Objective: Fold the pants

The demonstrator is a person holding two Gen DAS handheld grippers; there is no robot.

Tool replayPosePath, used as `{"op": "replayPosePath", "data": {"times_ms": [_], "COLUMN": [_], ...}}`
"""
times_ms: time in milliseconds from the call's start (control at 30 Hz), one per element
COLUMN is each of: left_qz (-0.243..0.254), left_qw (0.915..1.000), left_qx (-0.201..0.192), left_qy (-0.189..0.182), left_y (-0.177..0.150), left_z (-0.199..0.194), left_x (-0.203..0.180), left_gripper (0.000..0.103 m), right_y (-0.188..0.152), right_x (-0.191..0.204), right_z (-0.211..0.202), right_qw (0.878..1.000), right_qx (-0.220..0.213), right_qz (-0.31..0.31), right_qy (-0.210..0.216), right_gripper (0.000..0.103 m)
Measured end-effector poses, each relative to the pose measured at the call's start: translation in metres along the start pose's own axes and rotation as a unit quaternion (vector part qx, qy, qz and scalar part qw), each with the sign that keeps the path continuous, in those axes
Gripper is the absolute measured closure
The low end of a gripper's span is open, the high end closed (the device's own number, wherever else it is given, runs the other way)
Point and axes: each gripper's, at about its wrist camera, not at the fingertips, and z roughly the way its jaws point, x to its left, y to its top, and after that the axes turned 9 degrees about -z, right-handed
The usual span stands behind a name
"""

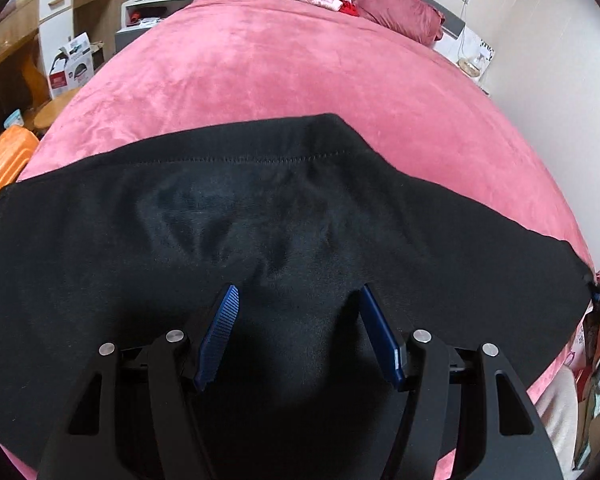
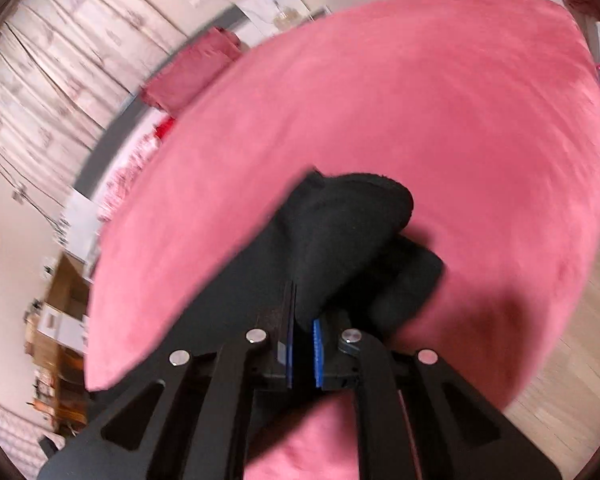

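Black pants (image 1: 260, 216) spread crosswise on pink bed (image 1: 284, 72).
Left gripper (image 1: 298, 300) spread wide above cloth; right gripper (image 2: 303, 312) clamped on bunched end.

We see black pants (image 1: 260, 216) spread across the near part of our pink bed (image 1: 300, 72), our left gripper (image 1: 298, 292) above them with blue fingers (image 1: 220, 332) spread apart, red pillow (image 1: 396, 6) far right, orange stool (image 1: 4, 164) left.

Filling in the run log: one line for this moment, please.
left claw open over pants | right claw shut on pants, lifted | bed pink
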Motion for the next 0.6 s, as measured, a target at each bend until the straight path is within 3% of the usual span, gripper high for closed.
{"op": "replayPosePath", "data": {"times_ms": [100,200,333,367,467,533,600], "left_qz": [-0.004,-0.015,-0.036,-0.031,0.014,0.048,0.077], "left_qw": [1.0,0.9999,0.9991,0.9991,0.9994,0.9985,0.9967], "left_qx": [0.003,0.007,-0.009,-0.017,-0.03,-0.026,-0.023], "left_qy": [-0.002,-0.005,-0.019,-0.021,-0.007,-0.002,0.003], "left_y": [0.001,0.005,0.011,0.012,0.019,0.023,0.028], "left_z": [0.002,-0.002,-0.011,-0.013,-0.013,-0.005,0.004], "left_x": [-0.002,-0.002,-0.004,-0.006,-0.024,-0.04,-0.053], "left_gripper": [0.039,0.039,0.039,0.04,0.059,0.064,0.065], "right_y": [-0.002,-0.003,-0.012,-0.014,-0.027,-0.039,-0.052], "right_x": [-0.019,-0.009,0.036,0.056,0.117,0.158,0.187], "right_z": [0.016,0.008,-0.025,-0.033,-0.021,0.004,0.026], "right_qw": [0.999,0.999,0.986,0.98,0.971,0.967,0.956], "right_qx": [0.019,-0.013,-0.093,-0.117,-0.123,-0.069,-0.031], "right_qz": [0.031,0.048,-0.039,-0.081,-0.176,-0.243,-0.29], "right_qy": [-0.004,-0.018,-0.134,-0.142,-0.1,-0.022,0.018], "right_gripper": [0.084,0.072,0.068,0.068,0.067,0.068,0.068]}}
